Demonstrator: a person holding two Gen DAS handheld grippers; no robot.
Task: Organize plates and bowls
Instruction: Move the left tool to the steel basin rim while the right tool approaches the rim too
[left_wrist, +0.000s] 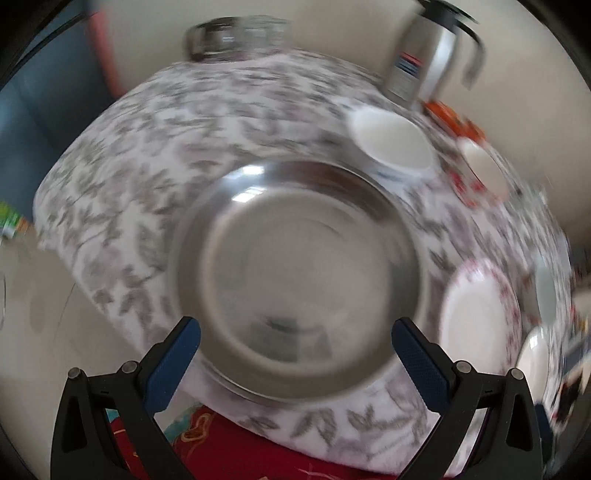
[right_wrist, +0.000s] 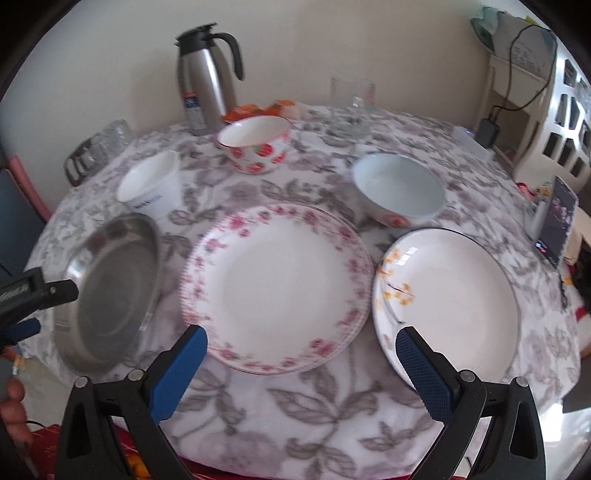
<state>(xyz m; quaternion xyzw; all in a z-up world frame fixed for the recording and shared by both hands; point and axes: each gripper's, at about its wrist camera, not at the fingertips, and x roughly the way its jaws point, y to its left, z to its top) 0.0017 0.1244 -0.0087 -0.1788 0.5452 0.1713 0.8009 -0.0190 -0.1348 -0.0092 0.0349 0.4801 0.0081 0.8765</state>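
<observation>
A steel plate (left_wrist: 299, 280) lies on the floral tablecloth, and its near rim sits between the wide-apart fingers of my left gripper (left_wrist: 295, 326), which is open. In the right wrist view the same steel plate (right_wrist: 110, 291) is at the left, with the left gripper (right_wrist: 33, 295) at its outer rim. My right gripper (right_wrist: 301, 334) is open and holds nothing, hovering over the near edge of a pink-flowered plate (right_wrist: 277, 288). A yellow-flowered plate (right_wrist: 447, 299) lies to its right. Behind stand a pale blue bowl (right_wrist: 399, 188), a strawberry bowl (right_wrist: 255, 144) and a white bowl (right_wrist: 151, 181).
A steel thermos jug (right_wrist: 203, 81), a drinking glass (right_wrist: 351, 107) and a glass container (right_wrist: 99, 147) stand along the far side of the table. A dark upright phone (right_wrist: 557, 221) is at the right edge. A person's hand (right_wrist: 13, 406) shows at lower left.
</observation>
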